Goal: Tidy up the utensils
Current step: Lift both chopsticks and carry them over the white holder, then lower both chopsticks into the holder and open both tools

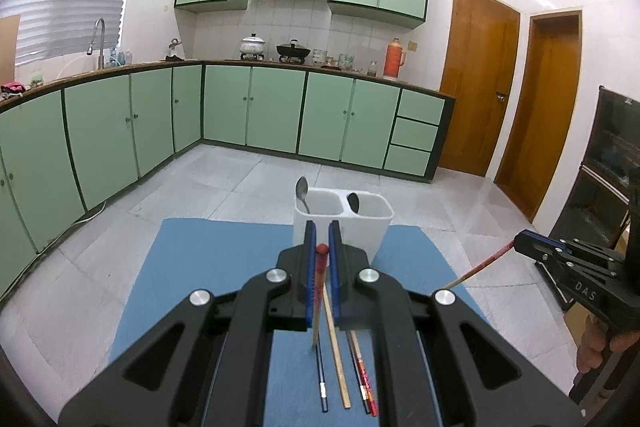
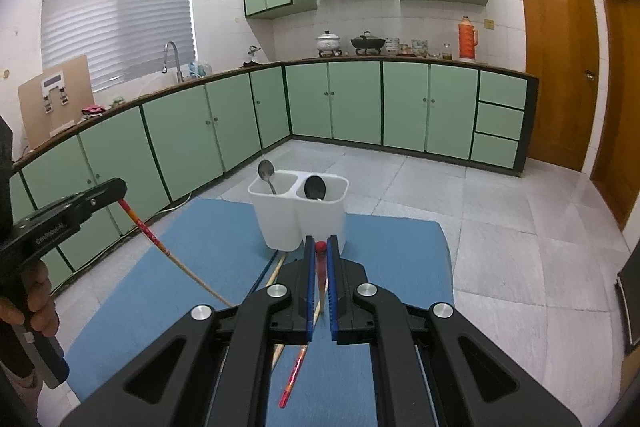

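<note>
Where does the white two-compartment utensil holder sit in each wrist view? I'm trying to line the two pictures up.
Left wrist: white utensil holder stands at centre, just beyond the left gripper, on the blue mat.
Right wrist: holder sits centre-left, beyond the right gripper.
Shared landmark: orange thermos on the counter.

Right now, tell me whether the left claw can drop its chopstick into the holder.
Probably yes. The left claw grips a chopstick, and the holder stands just ahead, tops open, one spoon in each side. Nothing lies between.
</note>
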`<state>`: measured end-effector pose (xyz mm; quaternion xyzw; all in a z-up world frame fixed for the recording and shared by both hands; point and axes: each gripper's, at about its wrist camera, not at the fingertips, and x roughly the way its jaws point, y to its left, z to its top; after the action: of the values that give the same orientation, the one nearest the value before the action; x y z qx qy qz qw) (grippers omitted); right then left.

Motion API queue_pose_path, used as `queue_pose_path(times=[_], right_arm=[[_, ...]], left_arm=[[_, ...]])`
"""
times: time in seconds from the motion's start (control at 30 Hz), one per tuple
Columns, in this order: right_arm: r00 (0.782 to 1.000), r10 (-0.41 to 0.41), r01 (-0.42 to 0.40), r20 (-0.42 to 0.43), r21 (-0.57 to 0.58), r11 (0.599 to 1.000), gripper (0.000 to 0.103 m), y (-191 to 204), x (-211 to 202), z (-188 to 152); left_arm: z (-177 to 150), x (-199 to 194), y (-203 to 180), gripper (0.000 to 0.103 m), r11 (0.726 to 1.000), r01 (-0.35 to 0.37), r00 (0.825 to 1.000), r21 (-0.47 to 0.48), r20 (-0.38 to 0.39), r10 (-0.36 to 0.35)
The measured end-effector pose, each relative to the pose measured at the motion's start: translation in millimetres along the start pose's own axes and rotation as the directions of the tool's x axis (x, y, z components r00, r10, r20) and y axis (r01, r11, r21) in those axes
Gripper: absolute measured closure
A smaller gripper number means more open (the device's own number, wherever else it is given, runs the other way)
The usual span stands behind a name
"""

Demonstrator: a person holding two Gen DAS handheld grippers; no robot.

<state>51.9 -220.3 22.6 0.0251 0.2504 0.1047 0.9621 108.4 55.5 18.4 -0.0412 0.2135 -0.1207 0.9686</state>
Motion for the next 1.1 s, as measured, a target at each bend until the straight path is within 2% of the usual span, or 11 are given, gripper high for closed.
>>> queue_pose_path(times=[0.5, 0.63, 0.83, 1.1], right_arm=[[0.998, 0.049, -0.047, 0.038, -0.038, 0.998, 0.098, 4, -6, 39], [0.995, 0.074, -0.072, 0.070, -0.037, 0.997, 0.098, 3, -14, 55], [0.989, 0.074, -0.065, 0.132, -0.070, 0.995, 0.098, 6, -20, 88], [0.982, 0.055, -0.040, 0.182, -0.081, 0.996, 0.098, 5, 1, 135]], left_arm=[[30, -2, 0, 0.098, 0.999, 0.036, 0.998, -0.004, 0.045, -0.036], [48, -7, -2, 0.098, 0.999, 0.042, 0.995, 0.004, 0.090, -0.042], [86, -7, -14, 0.098, 0.999, 0.049, 0.984, 0.024, 0.172, -0.052], [130, 15, -32, 0.098, 0.998, 0.032, 0.963, 0.048, 0.267, -0.044]])
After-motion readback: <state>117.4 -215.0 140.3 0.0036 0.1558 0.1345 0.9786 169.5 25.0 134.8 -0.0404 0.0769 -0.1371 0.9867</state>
